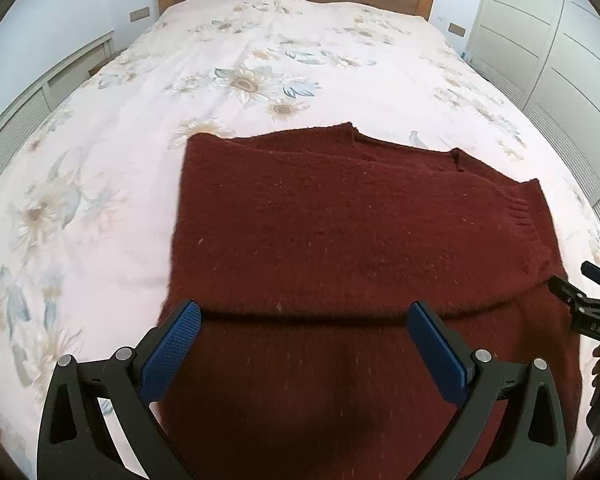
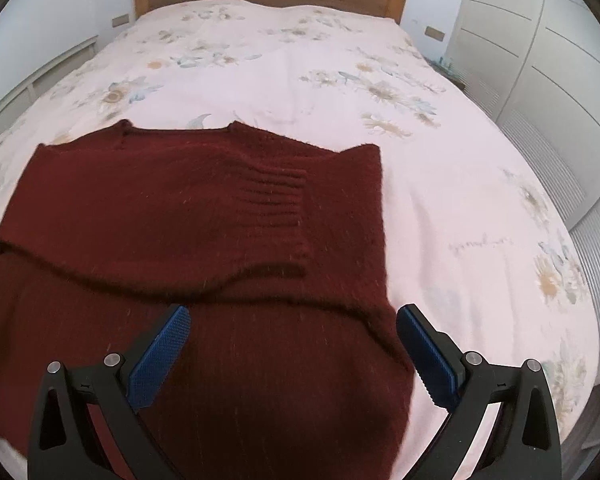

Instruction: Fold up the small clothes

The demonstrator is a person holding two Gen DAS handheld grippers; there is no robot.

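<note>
- The dark red sweater lies flat on the bed, its sleeves already laid in across the body – so we judge the next step is folding the near hem toward the far collar.
- To do it well, we should take both near corners evenly and lift together – keeping the side edges lined up.
- Our left tool is spread wide over the sweater, pinching nothing.
- Our right tool is likewise spread above the sweater's right edge, empty.
</note>
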